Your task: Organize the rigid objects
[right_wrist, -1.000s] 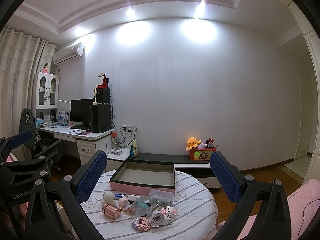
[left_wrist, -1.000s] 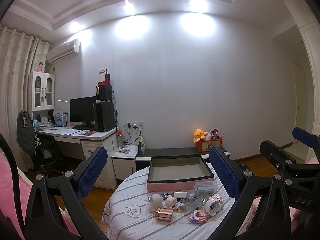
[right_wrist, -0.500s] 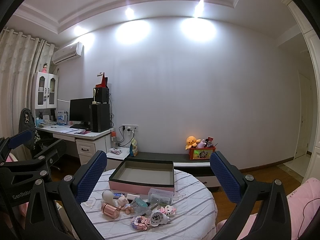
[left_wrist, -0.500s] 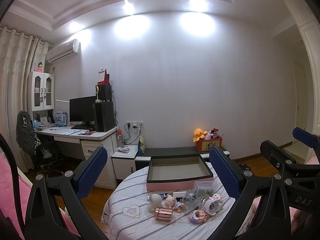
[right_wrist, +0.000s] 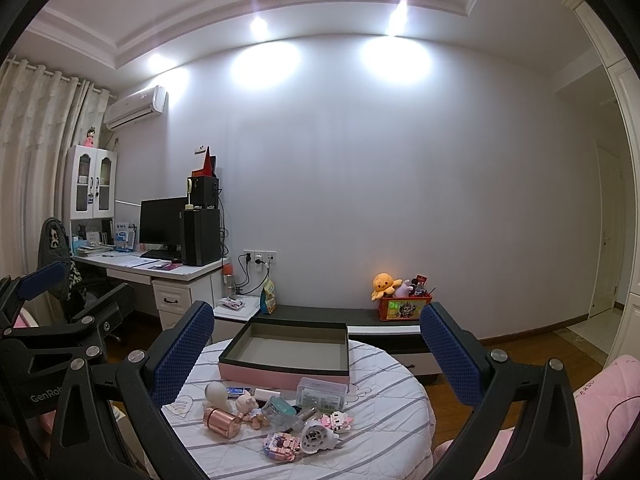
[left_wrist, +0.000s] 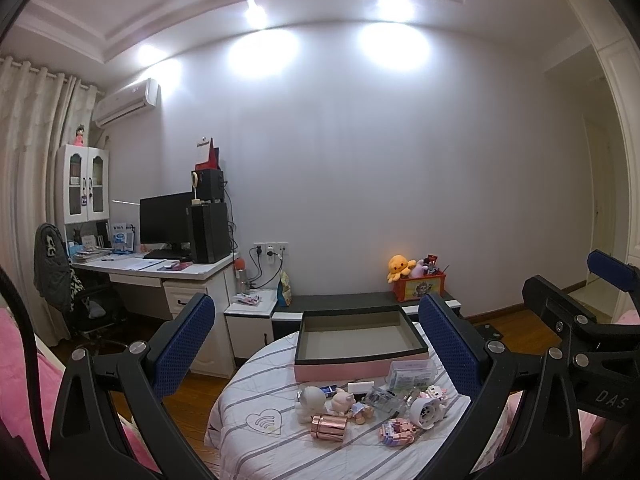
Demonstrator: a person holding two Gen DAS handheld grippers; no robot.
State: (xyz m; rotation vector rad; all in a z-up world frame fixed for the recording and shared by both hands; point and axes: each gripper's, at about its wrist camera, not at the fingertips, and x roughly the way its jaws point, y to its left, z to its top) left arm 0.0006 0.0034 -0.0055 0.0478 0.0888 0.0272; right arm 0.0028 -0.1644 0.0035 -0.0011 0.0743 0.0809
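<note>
Both grippers are held above and short of the round table (left_wrist: 256, 400), cameras looking across it toward the far wall. Left gripper (left_wrist: 316, 344): jaws spread wide, nothing between the blue pads (left_wrist: 184, 344). Right gripper (right_wrist: 316, 354): likewise released, pads apart, empty. In the left wrist view the right gripper's frame shows at 3 o'clock; in the right wrist view the left one shows at 9 o'clock.

Table carries a white cloth with grey stripes. At its far side, 12 o'clock from the clutter, sits the open box (left_wrist: 360, 368) (pink outer wall, dark rim, grey floor), with nothing visible inside.

Loose items lie in a cluster just in front of the box, none touching either gripper:
- clear plastic case (right_wrist: 322, 390), touching or just beside the box's front wall, toward 3 o'clock
- white figurine (left_wrist: 311, 399), at 9 o'clock of the cluster
- rose-gold cylinder (left_wrist: 329, 426), on its side, at 6 o'clock of the figurine
- small pig figure (left_wrist: 344, 398), just beside the figurine
- round teal-lidded jar (right_wrist: 280, 408), mid-cluster
- white fan-like gadget (right_wrist: 316, 436), at 5 o'clock
- pink block figure (right_wrist: 280, 446), nearest edge

Smaller pieces among these are too small to identify.
</note>
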